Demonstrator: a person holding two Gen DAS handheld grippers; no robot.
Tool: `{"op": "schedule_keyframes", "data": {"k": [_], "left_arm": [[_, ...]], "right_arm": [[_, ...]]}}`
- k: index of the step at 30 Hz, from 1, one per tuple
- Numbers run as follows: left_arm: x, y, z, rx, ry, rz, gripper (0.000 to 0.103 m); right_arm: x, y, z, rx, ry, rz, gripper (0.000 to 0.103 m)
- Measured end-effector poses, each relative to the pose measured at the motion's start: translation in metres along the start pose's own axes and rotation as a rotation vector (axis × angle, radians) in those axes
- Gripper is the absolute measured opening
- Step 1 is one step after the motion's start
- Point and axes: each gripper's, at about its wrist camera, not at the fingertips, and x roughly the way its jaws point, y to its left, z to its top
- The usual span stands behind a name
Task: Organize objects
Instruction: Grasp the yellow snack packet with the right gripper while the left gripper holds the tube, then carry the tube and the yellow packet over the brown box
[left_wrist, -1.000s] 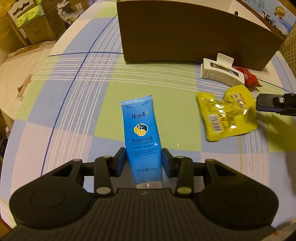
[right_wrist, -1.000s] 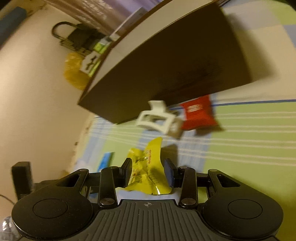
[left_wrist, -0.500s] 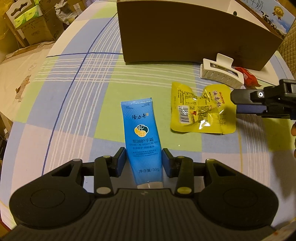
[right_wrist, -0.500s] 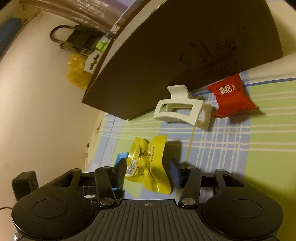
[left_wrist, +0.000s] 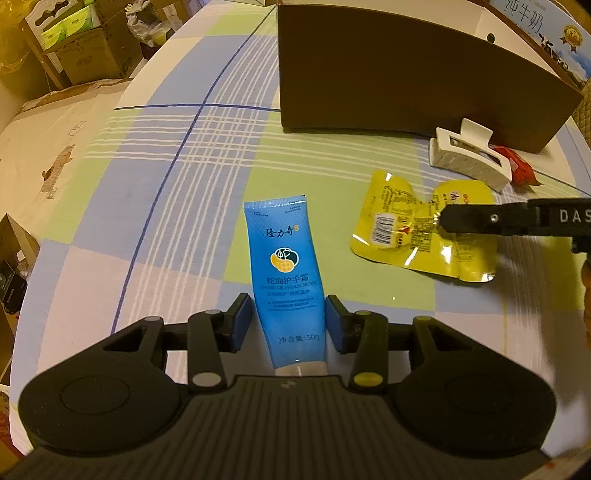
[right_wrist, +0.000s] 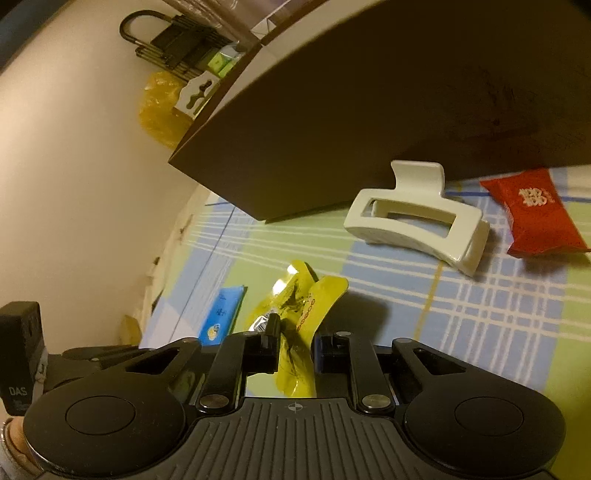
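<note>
The big brown box (left_wrist: 406, 74) stands at the far side of the checked tablecloth (left_wrist: 177, 155); its inside is hidden, so what it holds cannot be told. Judging by what lies out, sorting is far from done: a white hair clip (right_wrist: 417, 218) and a red packet (right_wrist: 535, 218) lie beside the box. The right gripper (right_wrist: 295, 350) has narrowed around the crumpled yellow packet (left_wrist: 417, 236), though a firm pinch is not certain. The left gripper (left_wrist: 289, 323) straddles the flat blue tube (left_wrist: 286, 273), fingers apart, not squeezing.

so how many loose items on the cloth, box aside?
4: blue tube between the left gripper fingers; yellow packet in the right gripper; white hair claw and red packet by the box, which may hide more.
</note>
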Motion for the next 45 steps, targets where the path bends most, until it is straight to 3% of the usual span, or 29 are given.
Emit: {"op": "schedule_keyframes", "data": {"k": [10, 25, 45], "left_arm": [[0.0, 0.001, 0.001, 0.012, 0.012, -0.005, 0.039], [-0.007, -0.002, 0.001, 0.043, -0.018, -0.006, 0.035], [-0.077, 0.0, 0.029, 0.065, -0.174, -0.05, 0.035]], "right_arm": [[-0.04, 0.008, -0.01, 0.046, -0.104, -0.07, 0.013], [-0.102, -0.006, -0.034, 0.151, -0.188, -0.152, 0.013], [-0.144, 0.005, -0.021, 0.161, -0.287, -0.176, 0.013]]}}
